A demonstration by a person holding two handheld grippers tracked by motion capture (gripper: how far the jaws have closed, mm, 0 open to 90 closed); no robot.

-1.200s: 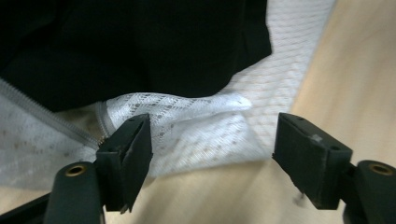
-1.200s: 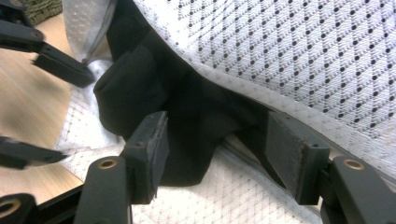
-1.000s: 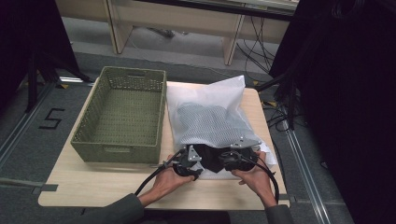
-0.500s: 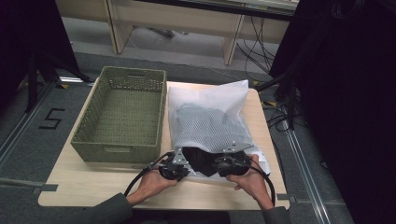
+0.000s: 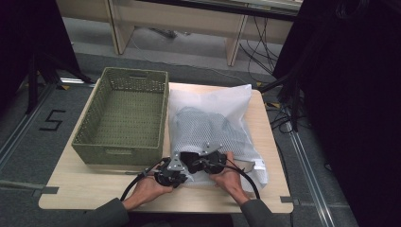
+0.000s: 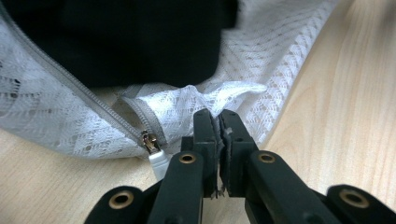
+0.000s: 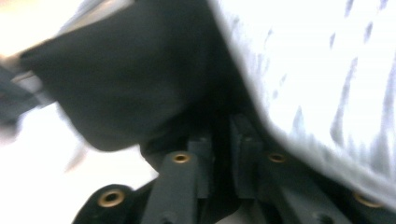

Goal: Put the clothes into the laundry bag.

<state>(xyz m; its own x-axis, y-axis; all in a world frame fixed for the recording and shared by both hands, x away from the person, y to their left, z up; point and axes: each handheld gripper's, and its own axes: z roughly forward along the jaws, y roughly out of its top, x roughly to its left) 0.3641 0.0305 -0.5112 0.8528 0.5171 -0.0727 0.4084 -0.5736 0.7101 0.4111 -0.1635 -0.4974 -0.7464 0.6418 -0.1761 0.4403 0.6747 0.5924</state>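
Observation:
A white mesh laundry bag [image 5: 213,118] with dark clothes inside lies on the wooden table [image 5: 94,189], its zipped end toward the person. My left gripper [image 5: 178,168] is shut on a pinch of the bag's mesh edge [image 6: 219,116], right beside the zipper pull [image 6: 150,142]. My right gripper [image 5: 195,160] sits just right of it at the bag's mouth. Its jaws have just been closing, and a fold of black garment [image 7: 126,79] lies between them [image 7: 223,126]. The white mesh [image 7: 327,70] hangs over that gripper's right side.
A green woven basket [image 5: 123,142] stands left of the bag, touching its side. Bare table runs along the near edge under the forearms. Cables trail from both grippers toward the person. Dark curtains and floor cables lie beyond the table's right side.
Both hands have shifted left along the bag's near end. The right gripper has come in close to the left one and dropped into the bag's mouth, its jaws closing on the black cloth.

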